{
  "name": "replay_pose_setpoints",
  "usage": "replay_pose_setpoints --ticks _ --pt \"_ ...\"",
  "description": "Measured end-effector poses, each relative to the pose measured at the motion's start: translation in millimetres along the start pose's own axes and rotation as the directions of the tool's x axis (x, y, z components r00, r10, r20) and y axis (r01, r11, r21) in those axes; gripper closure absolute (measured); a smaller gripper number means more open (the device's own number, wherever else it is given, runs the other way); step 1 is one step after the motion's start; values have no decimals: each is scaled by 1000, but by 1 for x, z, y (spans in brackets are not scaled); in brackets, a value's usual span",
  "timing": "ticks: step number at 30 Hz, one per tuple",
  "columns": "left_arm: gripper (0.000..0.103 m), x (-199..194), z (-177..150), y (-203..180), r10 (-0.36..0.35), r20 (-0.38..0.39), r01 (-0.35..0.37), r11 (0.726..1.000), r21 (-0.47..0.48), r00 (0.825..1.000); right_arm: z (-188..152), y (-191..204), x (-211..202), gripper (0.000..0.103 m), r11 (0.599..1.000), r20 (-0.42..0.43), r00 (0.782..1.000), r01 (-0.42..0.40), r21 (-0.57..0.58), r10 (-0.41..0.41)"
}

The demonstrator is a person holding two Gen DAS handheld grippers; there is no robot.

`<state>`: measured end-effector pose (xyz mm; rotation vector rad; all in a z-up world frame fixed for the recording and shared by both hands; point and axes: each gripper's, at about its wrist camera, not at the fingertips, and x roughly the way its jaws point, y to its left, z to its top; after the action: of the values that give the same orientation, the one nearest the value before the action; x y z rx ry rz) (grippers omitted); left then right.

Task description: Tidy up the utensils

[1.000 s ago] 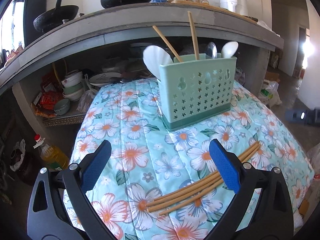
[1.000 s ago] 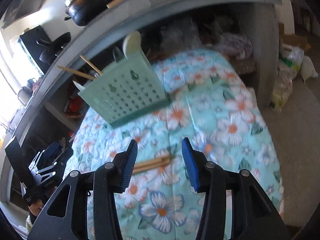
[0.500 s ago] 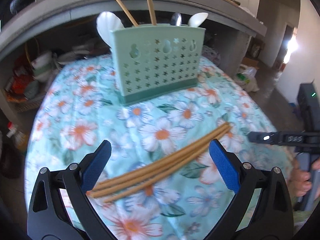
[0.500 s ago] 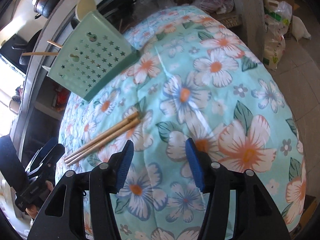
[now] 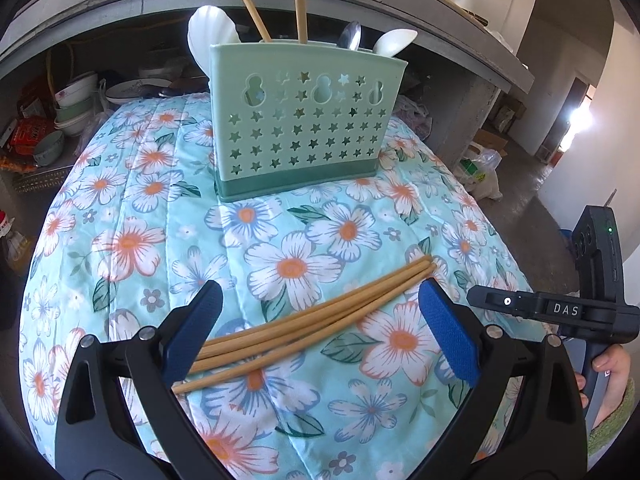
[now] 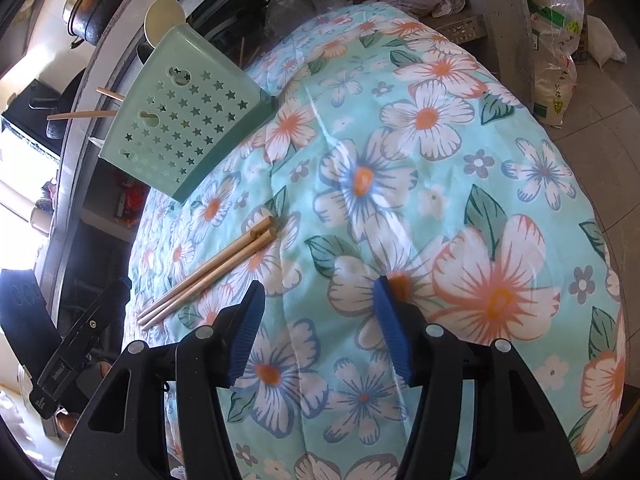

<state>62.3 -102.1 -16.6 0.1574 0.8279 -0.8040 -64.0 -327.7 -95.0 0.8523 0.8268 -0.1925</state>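
Observation:
Several wooden chopsticks lie in a loose bundle on the floral cloth. My left gripper hovers just over them, open wide, its blue pads either side of the bundle and not touching it. Behind stands a mint-green holder with star holes, holding two chopsticks, white spoons and a metal spoon. In the right wrist view the chopsticks lie left of my right gripper. Its jaws are opening, with only cloth between them. The holder is at the upper left.
The cloth covers a rounded table that drops off on all sides. A concrete shelf overhangs behind the holder, with bowls and plates stacked below. Bags sit on the floor at the right. A hand grips the right tool.
Both grippers have come down closer to the cloth. The left one swung over the chopsticks, which now lie between its fingers. The right jaws have widened slightly.

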Motion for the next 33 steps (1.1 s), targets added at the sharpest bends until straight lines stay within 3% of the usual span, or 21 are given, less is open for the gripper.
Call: replay_pose_setpoints --ticks 9,15,26,29,33 --pt "9 2 -1 -5 20 -8 -20 1000 1 1000 0 0 -1 45 1000 0 1000 -13 3 13" --pt "9 7 -6 2 -71 -25 69 995 -68 997 0 0 0 45 1000 0 1000 -15 2 15" --pt "9 11 -12 8 -205 -41 201 976 -78 978 -1 0 0 45 1000 0 1000 -14 0 14" --pt "9 12 -13 7 -156 -37 155 987 -36 987 -1 0 0 44 1000 0 1000 -14 -1 14" --pt "9 9 -16 -5 -28 2 28 992 126 1000 -1 0 0 44 1000 -1 1000 -15 -1 15"
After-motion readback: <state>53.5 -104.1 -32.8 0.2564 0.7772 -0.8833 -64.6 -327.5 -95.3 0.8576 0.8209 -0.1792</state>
